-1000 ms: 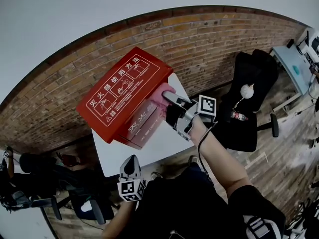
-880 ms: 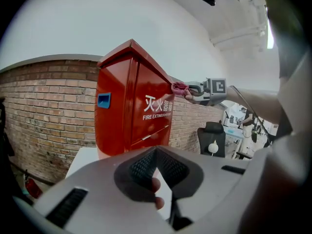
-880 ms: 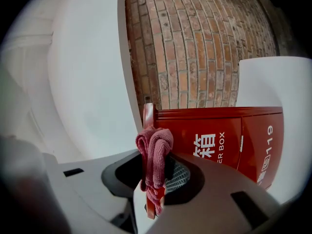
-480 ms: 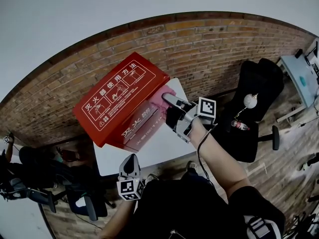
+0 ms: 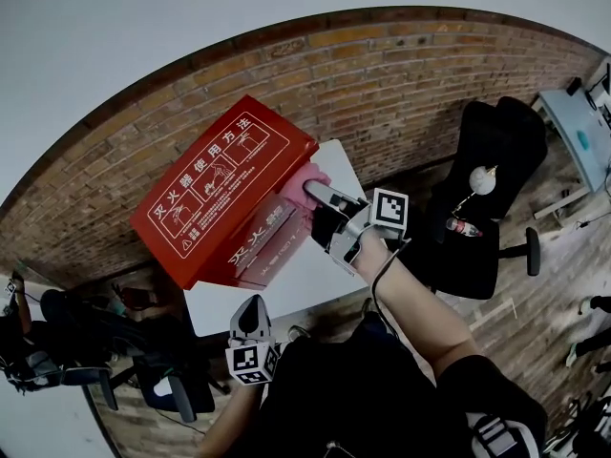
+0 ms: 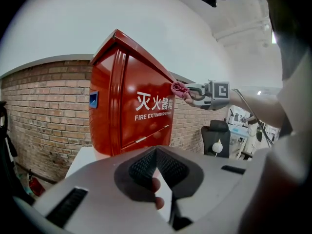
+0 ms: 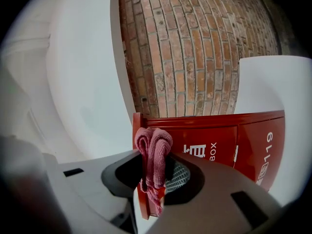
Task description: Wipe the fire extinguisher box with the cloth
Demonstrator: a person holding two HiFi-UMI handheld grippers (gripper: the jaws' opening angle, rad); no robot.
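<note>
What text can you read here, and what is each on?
"灭火器箱": front of the fire extinguisher box.
"FIRE EXTINGUISHER BOX": same front, just below.
"119": same front, seen in the right gripper view.
"灭火器使用方法": its lid.
The lid's small print and the blue sticker: too small to read.

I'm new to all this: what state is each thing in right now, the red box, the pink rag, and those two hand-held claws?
Fire extinguisher box: upright on the white table, front closed.
Cloth: bunched, pinched in the right gripper, against the box's upper edge.
Right gripper: fingers shut on the cloth.
Left gripper: fingers shut, empty, away from the box.
Office chair: unoccupied.
</note>
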